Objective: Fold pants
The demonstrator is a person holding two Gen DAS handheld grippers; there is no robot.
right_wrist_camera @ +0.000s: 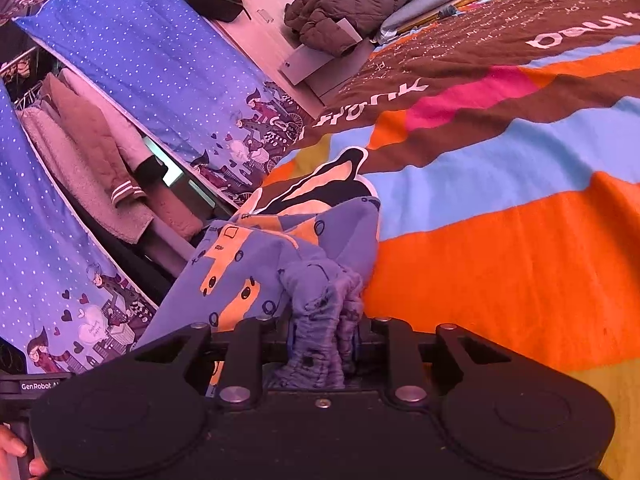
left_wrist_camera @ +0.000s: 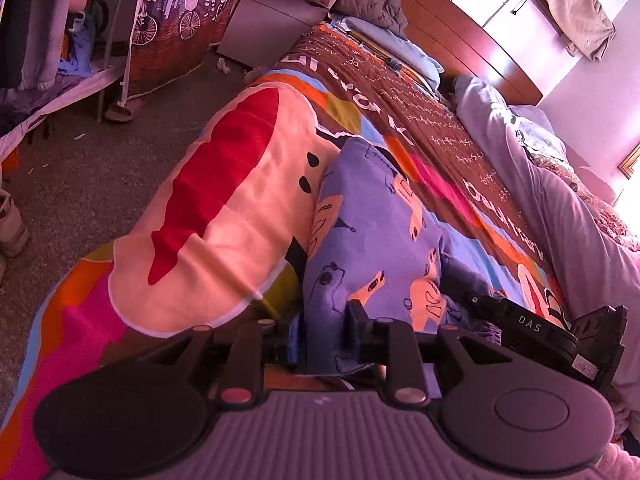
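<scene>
Two hand-held grippers work a pair of blue printed pants (left_wrist_camera: 372, 232) on a bed (right_wrist_camera: 500, 264) covered by a blanket in orange, light blue, brown and pink bands. The left gripper (left_wrist_camera: 320, 340) has its jaws slightly apart with a fold of the pants between them, the right-hand finger against the cloth; whether both pads press on it cannot be told. The right gripper (right_wrist_camera: 320, 344) has its jaws narrowly parted around the bunched, gathered waistband, which fills the gap between them. The pants lie near the bed's side edge, beside a large cream and red shape printed on the blanket (left_wrist_camera: 224, 216). A dark quilted jacket (right_wrist_camera: 352, 4) sits towards the head of the bed; blue dotted curtains (right_wrist_camera: 132, 60) hang beside a rack of clothes (right_wrist_camera: 84, 160).
</scene>
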